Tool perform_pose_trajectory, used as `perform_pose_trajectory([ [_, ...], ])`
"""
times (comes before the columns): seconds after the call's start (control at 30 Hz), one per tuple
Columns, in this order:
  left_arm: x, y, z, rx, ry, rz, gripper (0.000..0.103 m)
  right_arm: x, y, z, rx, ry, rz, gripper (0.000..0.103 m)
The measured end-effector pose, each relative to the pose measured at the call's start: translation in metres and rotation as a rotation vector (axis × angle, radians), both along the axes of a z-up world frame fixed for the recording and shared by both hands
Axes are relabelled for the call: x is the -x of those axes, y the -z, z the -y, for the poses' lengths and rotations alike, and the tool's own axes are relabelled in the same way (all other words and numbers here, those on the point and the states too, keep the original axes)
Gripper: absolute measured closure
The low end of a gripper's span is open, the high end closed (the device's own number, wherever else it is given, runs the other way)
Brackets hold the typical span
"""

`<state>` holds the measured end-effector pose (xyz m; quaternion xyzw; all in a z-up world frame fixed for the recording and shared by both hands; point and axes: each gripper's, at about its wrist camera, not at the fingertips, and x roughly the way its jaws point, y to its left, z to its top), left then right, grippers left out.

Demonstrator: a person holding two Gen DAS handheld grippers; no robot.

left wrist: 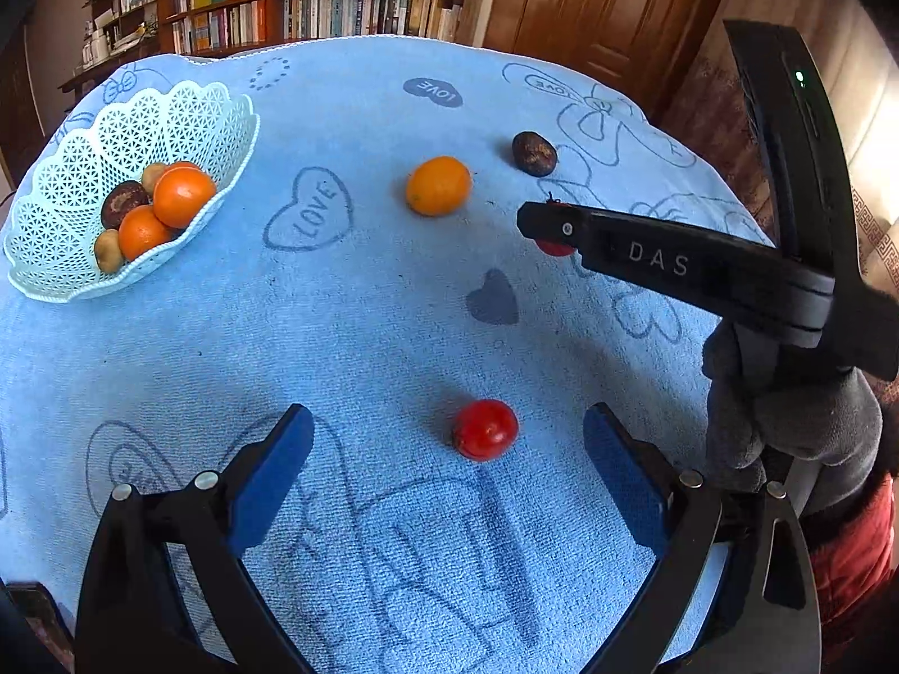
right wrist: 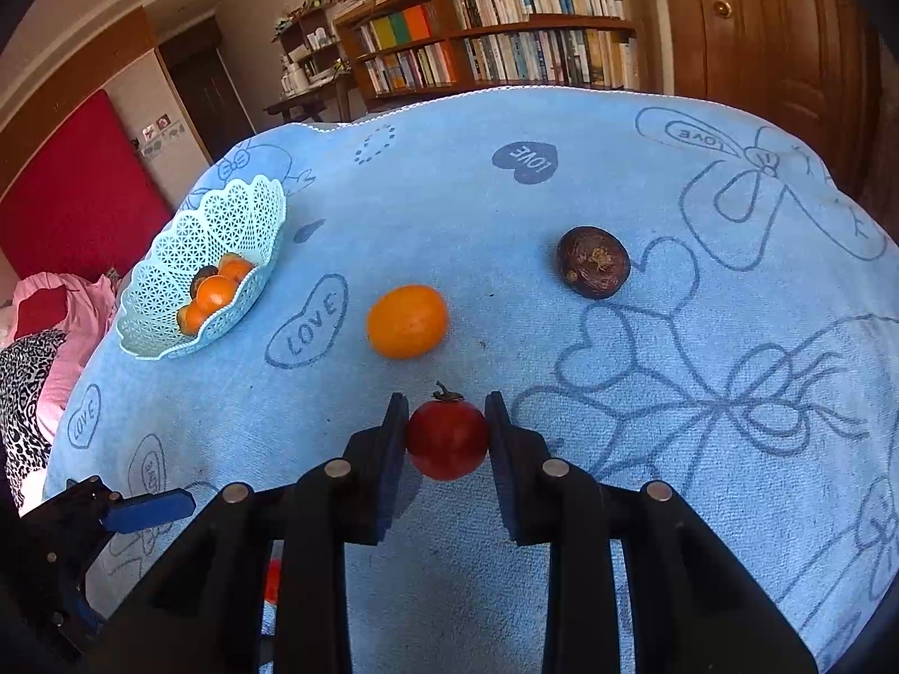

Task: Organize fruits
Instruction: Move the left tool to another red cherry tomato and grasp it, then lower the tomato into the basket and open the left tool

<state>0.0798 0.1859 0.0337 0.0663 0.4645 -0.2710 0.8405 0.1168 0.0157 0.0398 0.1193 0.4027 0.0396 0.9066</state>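
L wrist view: left gripper (left wrist: 448, 460) jaws spread wide, nothing between them but a loose cherry tomato (left wrist: 485, 429) on the blue towel (left wrist: 365, 309), lower centre. Small, light, thin-skinned; take it across the middle, gently.

R wrist view: right gripper (right wrist: 446, 438) pinching a second stemmed tomato (right wrist: 447, 438), lower centre. Basket (right wrist: 168, 303) wall hides most fruit inside; count unclear.

Basket (right wrist: 168, 303) left of orange (right wrist: 407, 321) (mangosteen (right wrist: 593, 262) right)

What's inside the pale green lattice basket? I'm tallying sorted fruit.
Pale green lattice basket: three oranges, one dark brown fruit, two small tan fruits. Anything underneath is hidden.
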Motion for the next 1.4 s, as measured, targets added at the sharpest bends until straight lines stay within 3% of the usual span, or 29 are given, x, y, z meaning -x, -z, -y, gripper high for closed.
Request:
perform_pose_trajectory([
  [0.2, 0.005, 0.018, 0.014, -0.032, 0.044, -0.033, 0.032, 0.001, 0.001, 0.0, -0.001, -0.003, 0.0, 0.075],
  [0.27, 0.006, 0.02, 0.017, -0.046, 0.044, -0.014, 0.034, 0.001, 0.001, 0.0, -0.002, -0.003, -0.001, 0.074],
  [0.43, 0.011, 0.021, 0.023, -0.073, 0.061, 0.028, 0.052, 0.0, 0.003, 0.0, -0.002, -0.004, -0.004, 0.075],
  [0.5, 0.014, 0.02, 0.023, -0.092, 0.066, 0.054, 0.067, 0.001, 0.003, 0.0, -0.002, -0.004, -0.003, 0.075],
  [0.57, 0.016, 0.019, 0.024, -0.1, 0.075, 0.072, 0.075, 0.001, 0.003, 0.0, -0.002, -0.004, -0.003, 0.075],
  [0.93, 0.018, 0.001, 0.011, -0.073, 0.052, 0.122, 0.075, 0.0, 0.004, -0.001, -0.001, -0.004, -0.006, 0.075],
  [1.4, -0.012, -0.045, -0.051, -0.055, -0.099, 0.2, 0.075, 0.0, 0.009, -0.005, 0.002, -0.01, -0.013, 0.075],
])
